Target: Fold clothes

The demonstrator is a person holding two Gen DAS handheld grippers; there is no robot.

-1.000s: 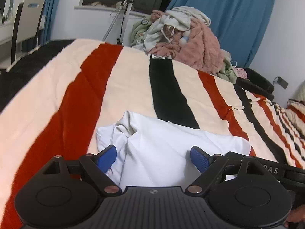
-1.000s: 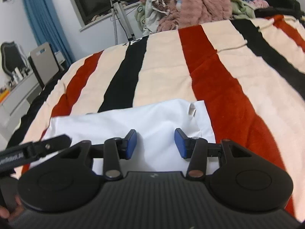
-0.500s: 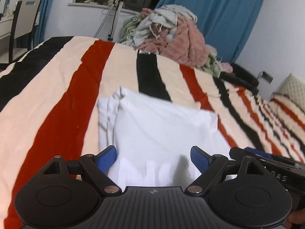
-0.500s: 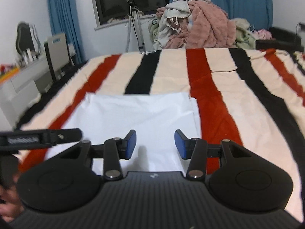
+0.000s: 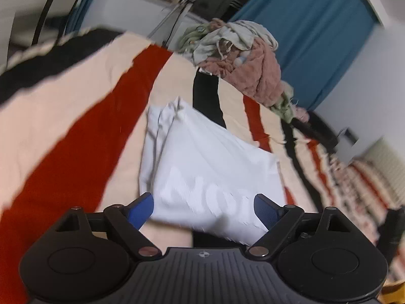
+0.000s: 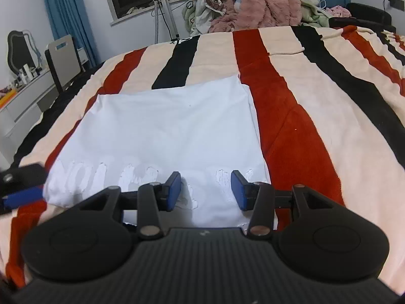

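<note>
A: Between the fingers of the right claw [image 6: 206,190], just ahead of the blue pads: near hem of the white T-shirt [image 6: 164,126], lying flat on the striped blanket [image 6: 316,126] of the bed. Jaws stand wide, gripping nothing.

B: Left claw [image 5: 203,209]?

A: Also wide and empty. Its view is tilted and motion-blurred; the shirt's near edge sits just beyond its pads, sleeve layers stacked on the claw's left. The left claw's tip also shows at the left border of the right view, beside the shirt's near corner.

B: Step in hand?

A: Judgement: garment is already a folded rectangle, sides tucked in. Both claws hover at the near edge, so either a further fold or the piece is finished. Cannot tell which.

B: Requirement for the next move, if another fold?

A: Each claw closes on a near corner, taking all layers, then lifts and carries them evenly toward the far edge. Risk: thin cloth slipping, layers separating.

B: Any writing?

A: White raised print along the near hem, white on white, cracked; unreadable. Small emblem on each claw body, illegible.

B: Farther out?

A: Heap of clothes [image 6: 253,2] at the far end of the bed, pink fleece on top; tripod [image 6: 164,7] to its left.
</note>
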